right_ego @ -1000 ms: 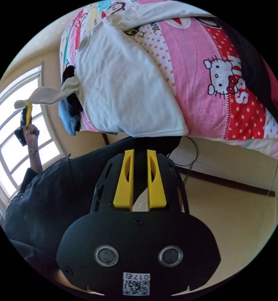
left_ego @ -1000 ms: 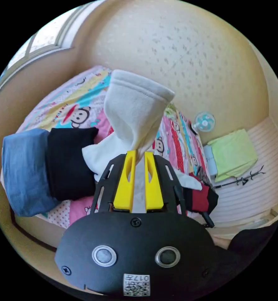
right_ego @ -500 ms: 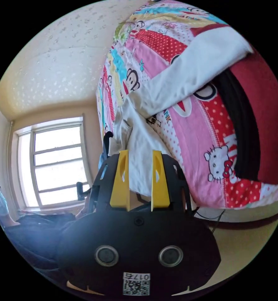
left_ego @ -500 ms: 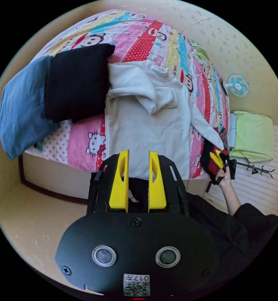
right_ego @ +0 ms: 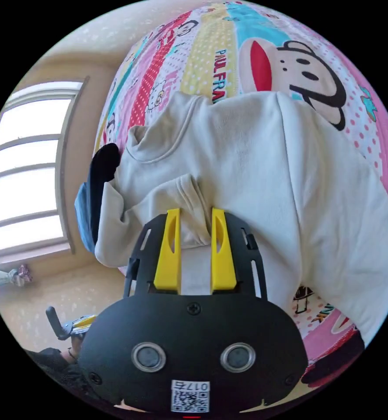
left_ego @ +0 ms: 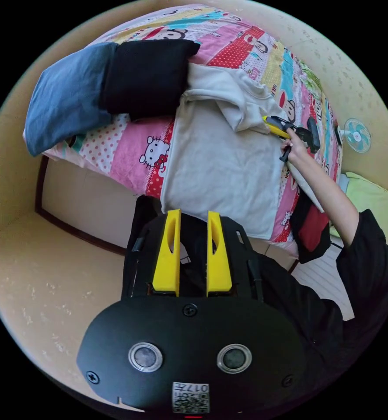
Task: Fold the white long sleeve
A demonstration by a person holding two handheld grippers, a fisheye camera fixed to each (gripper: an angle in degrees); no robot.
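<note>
Sleeve-folding step. Right gripper (right_ego: 195,218), jaws apart, at folded sleeve cuff (right_ego: 189,197) on white shirt (left_ego: 220,162). Left gripper (left_ego: 192,218) parted, empty, off bed (left_ego: 128,148). Next: other sleeve.

We see the long sleeve (left_ego: 222,162) spread on the bed (left_ego: 128,146), its hem hanging over the near edge. One sleeve (left_ego: 228,103) lies folded across its chest, cuff toward the right gripper (left_ego: 276,127), which sits at that cuff. Beside the collar end, two folded garments (left_ego: 145,76) rest side by side on the bed, touching the long sleeve. Another folded pile (left_ego: 312,225) sits at the bed's edge on the opposite side. Our left gripper (left_ego: 192,218) hangs off the bed, over the floor (left_ego: 40,280). Beyond the bed, a fan (left_ego: 355,135) stands by the wall
</note>
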